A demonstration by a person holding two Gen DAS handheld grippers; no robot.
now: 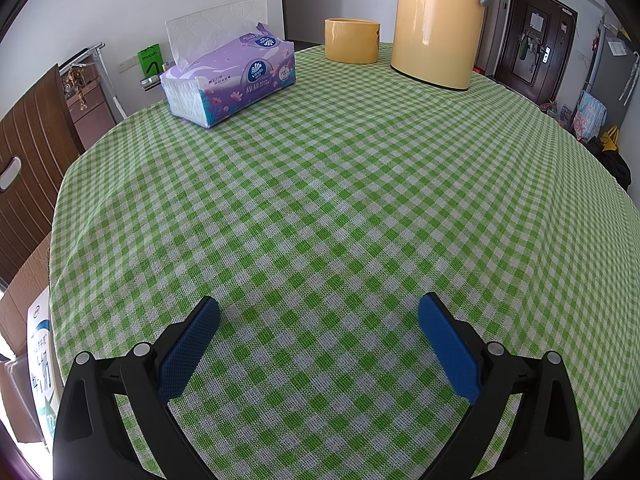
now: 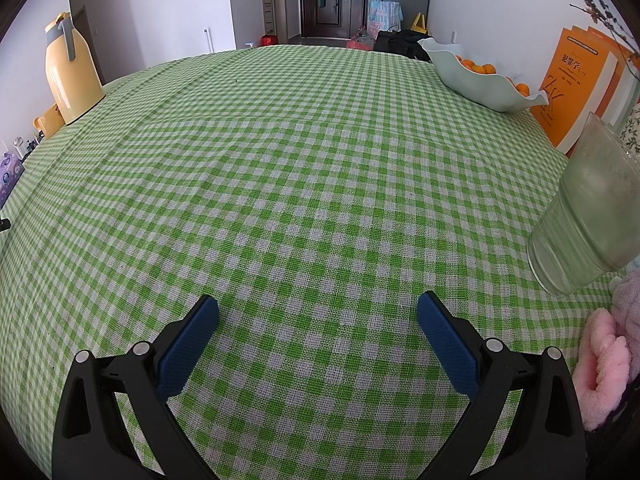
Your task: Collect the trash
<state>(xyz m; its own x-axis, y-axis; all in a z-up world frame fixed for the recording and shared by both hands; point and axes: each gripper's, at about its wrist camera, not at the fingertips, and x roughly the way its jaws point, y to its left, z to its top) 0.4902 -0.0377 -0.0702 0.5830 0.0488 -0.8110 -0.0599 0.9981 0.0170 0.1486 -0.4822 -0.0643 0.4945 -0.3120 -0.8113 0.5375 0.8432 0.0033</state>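
My left gripper [image 1: 319,312] hovers open over the green checked tablecloth [image 1: 320,200], with nothing between its blue pads [image 1: 188,352]. My right gripper [image 2: 318,312] is open too, above the same cloth [image 2: 280,180], and holds nothing. A clear plastic cup [image 2: 588,216] stands at the right edge of the right wrist view, to the right of that gripper. A purple tissue pack [image 1: 232,80] with a white tissue sticking up sits at the far left of the table in the left wrist view. No loose scrap of trash shows on the cloth.
A tall yellow thermos [image 1: 438,20] and a low yellow cup [image 1: 351,40] stand at the far edge. In the right wrist view a pale bowl of oranges [image 2: 480,76], orange books [image 2: 576,84] and a pink fluffy item [image 2: 608,364] line the right side; the thermos [image 2: 72,72] is far left.
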